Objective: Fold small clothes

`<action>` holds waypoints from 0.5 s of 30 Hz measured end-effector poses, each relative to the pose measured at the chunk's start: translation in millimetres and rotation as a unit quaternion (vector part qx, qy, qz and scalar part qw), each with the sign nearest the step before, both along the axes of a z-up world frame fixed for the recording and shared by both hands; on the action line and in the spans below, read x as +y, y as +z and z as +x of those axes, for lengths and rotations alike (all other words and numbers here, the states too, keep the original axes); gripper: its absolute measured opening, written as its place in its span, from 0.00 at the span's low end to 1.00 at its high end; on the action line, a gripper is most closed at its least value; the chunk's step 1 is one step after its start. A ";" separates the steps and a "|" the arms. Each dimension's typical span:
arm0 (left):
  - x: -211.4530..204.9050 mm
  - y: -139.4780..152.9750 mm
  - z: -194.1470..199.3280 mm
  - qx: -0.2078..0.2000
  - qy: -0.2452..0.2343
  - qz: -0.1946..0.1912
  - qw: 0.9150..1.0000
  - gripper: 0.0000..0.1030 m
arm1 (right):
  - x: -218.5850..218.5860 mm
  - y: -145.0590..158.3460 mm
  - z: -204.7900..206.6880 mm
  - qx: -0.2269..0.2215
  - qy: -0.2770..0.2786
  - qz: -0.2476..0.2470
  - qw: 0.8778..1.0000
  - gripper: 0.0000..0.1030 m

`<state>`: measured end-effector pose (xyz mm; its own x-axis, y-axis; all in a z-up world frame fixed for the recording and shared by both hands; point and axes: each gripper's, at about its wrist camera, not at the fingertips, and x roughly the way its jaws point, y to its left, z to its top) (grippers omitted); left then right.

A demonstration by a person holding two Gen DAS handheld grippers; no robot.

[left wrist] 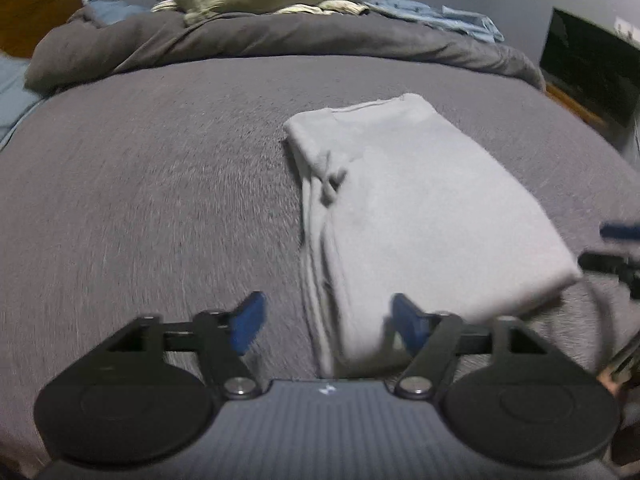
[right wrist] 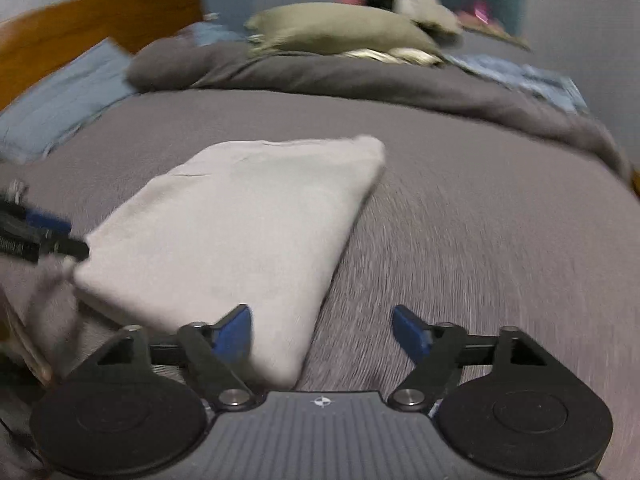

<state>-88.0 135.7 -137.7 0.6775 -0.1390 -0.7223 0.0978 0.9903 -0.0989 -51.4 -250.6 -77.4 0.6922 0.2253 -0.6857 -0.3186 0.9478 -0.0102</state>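
The left gripper is held low with its blue fingers spread wide apart. The right gripper is likewise held low, fingers apart, nothing gripped.

No readable text, label, brand or number shows in either view; the only sign is a small white compass-like emblem, on the ribbed grey body of the left gripper and likewise on the right gripper.
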 end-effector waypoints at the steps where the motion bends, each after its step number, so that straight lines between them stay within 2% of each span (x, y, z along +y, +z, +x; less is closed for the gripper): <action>1: -4.0 0.1 -9.9 -0.006 0.014 -0.001 1.000 0.90 | -0.5 -0.9 -3.6 0.005 -0.012 0.015 1.000 0.87; 3: -15.3 -2.3 -28.3 -0.019 0.041 0.001 0.999 0.93 | 2.7 -3.0 -22.6 0.008 -0.024 0.034 0.999 0.91; 5: -26.6 -7.8 -38.8 -0.018 0.051 0.002 0.999 0.94 | 8.7 -7.3 -34.0 0.003 -0.020 0.029 0.999 0.93; 8: -42.4 -20.8 -48.2 -0.028 0.024 0.020 0.999 0.94 | 21.9 -17.4 -42.1 -0.018 -0.003 0.005 1.000 0.98; 12: -56.3 -45.1 -52.0 -0.045 -0.046 0.064 0.996 0.95 | 28.9 -37.0 -46.6 -0.027 0.000 -0.018 0.999 0.99; 15: -53.8 -63.5 -49.5 -0.031 -0.051 0.061 0.996 0.96 | 27.7 -52.0 -46.8 -0.032 -0.004 -0.041 0.999 0.99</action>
